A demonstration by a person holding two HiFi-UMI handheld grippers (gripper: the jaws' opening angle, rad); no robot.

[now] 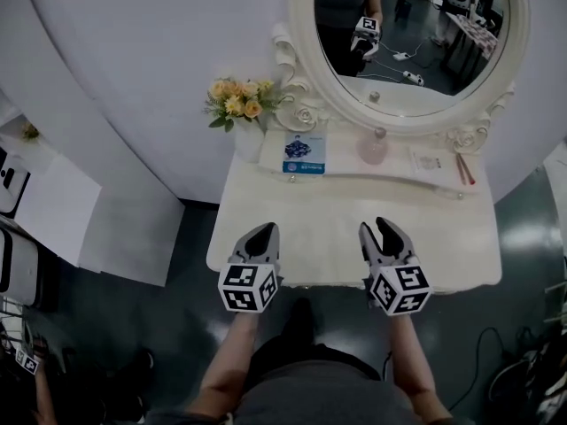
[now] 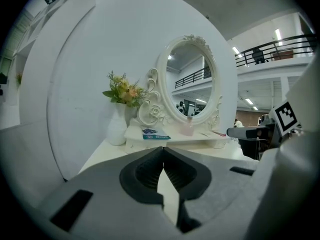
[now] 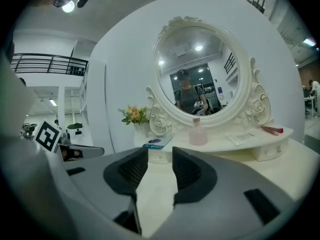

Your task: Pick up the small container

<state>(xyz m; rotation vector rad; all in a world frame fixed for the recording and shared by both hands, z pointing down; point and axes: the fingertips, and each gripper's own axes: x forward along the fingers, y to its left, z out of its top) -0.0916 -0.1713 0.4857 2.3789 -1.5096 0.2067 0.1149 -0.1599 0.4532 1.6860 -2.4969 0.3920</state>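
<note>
The small container, a pale pink bottle [image 1: 373,149], stands on the raised shelf under the oval mirror [image 1: 412,38]; it also shows in the left gripper view [image 2: 187,129] and the right gripper view [image 3: 198,134]. My left gripper [image 1: 263,234] hovers over the front of the white vanity table [image 1: 319,228], its jaws closed tip to tip with nothing in them [image 2: 162,162]. My right gripper [image 1: 383,230] hangs beside it at the same depth, jaws apart and empty [image 3: 160,160]. Both grippers are well short of the bottle.
A white vase of yellow flowers [image 1: 239,104] stands at the shelf's left end. A blue packet [image 1: 304,153] lies left of the bottle; a white card [image 1: 431,160] and red sticks [image 1: 465,168] lie to its right. The table's front edge is under the grippers.
</note>
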